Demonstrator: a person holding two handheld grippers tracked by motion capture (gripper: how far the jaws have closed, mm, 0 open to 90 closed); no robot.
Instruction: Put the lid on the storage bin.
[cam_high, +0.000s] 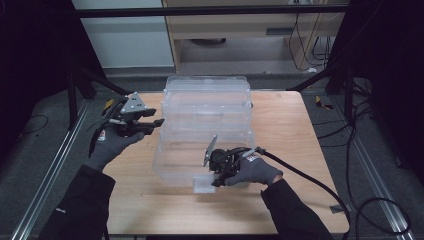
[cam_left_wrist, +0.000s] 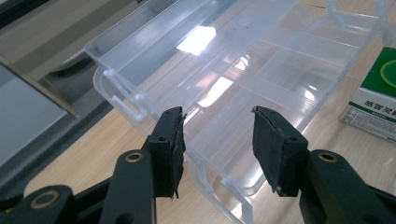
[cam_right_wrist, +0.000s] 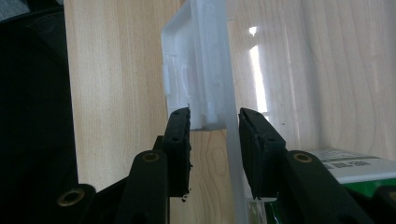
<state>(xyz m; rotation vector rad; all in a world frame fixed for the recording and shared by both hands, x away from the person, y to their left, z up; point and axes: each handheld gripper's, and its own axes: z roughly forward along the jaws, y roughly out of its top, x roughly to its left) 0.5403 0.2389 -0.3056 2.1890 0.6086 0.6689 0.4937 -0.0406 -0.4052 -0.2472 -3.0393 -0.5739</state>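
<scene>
A clear plastic organiser box (cam_high: 205, 125) with divided compartments (cam_left_wrist: 261, 65) lies on the wooden table (cam_high: 280, 130). My left gripper (cam_high: 156, 124) hovers open at the box's left side; in the left gripper view its jaws (cam_left_wrist: 217, 116) stand apart above the box's rim, holding nothing. My right gripper (cam_high: 216, 181) is at the box's front edge. In the right gripper view it (cam_right_wrist: 215, 114) is open, and its jaws straddle the thin front wall (cam_right_wrist: 232, 154) just below the white latch tab (cam_right_wrist: 196, 70). A green-and-white carton (cam_left_wrist: 373, 98) (cam_right_wrist: 345, 168) lies by the clear plastic.
Gloved hands and dark sleeves come in from the bottom of the high view. A black cable (cam_high: 320, 185) trails from the right gripper across the table's right side. Dark frame struts (cam_high: 75, 100) and floor cables (cam_high: 360, 125) flank the table.
</scene>
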